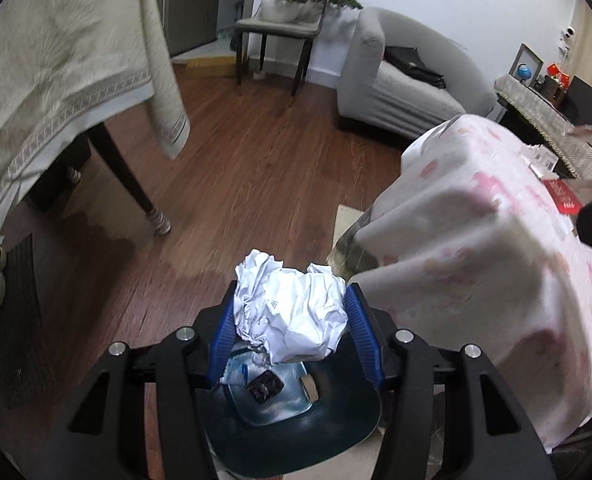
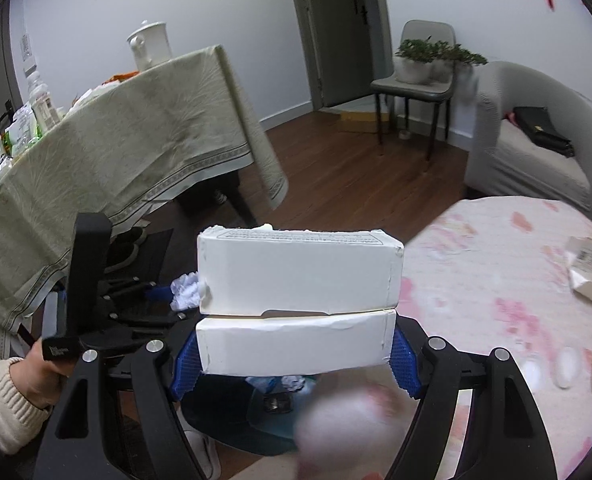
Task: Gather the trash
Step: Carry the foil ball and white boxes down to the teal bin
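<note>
while the left wrist view looks down at the floor, the left hand-held gripper [image 1: 292, 312] has its blue pads pressed on both sides of a crumpled white paper ball [image 1: 292, 312], jaws only partly apart with the paper filling the gap. right under it sits a dark bin [image 1: 335, 432] with some bits of trash already in the bottom. to the right is the tabletop [image 1: 495, 260] under a pink-patterned cloth, and far back there's a grey chair [image 1: 284, 28] and a sofa [image 1: 407, 80] on the wood floor.

over in the right wrist view, the right hand-held gripper [image 2: 296, 344] is spread fairly wide and clamped on the ends of a white cardboard box [image 2: 297, 292], held crosswise. the same bin [image 2: 224, 420] shows just below the box. to the left, a hand [image 2: 42, 376] in a cream knit sleeve holds the other gripper with the paper ball [image 2: 186, 290] in it. another small box [image 2: 591, 276] lies on the pink tabletop [image 2: 495, 280] at right, a bit blurry.
</note>
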The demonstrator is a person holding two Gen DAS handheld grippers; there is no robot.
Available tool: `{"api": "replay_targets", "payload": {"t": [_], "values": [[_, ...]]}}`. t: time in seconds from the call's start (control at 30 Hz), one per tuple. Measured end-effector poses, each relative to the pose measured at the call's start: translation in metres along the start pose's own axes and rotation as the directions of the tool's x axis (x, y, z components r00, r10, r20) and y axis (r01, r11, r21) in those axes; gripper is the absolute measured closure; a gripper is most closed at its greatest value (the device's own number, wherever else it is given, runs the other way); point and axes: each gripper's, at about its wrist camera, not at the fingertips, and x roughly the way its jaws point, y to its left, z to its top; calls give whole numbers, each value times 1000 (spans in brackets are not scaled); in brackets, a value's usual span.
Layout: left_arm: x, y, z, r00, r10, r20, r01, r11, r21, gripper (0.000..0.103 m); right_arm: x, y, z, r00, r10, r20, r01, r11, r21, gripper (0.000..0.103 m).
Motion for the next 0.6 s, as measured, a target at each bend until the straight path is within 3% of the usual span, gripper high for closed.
{"api": "replay_targets", "payload": {"t": [0.2,0.6], "values": [[23,13,-23,995,19,-96,-17,1000,19,48,26,23,3,999,28,-45,-29,999,-16,26],[52,32,-63,968,18,-252,-8,999,41,47,65,43,0,991,27,-131,-30,999,-21,26]]}}
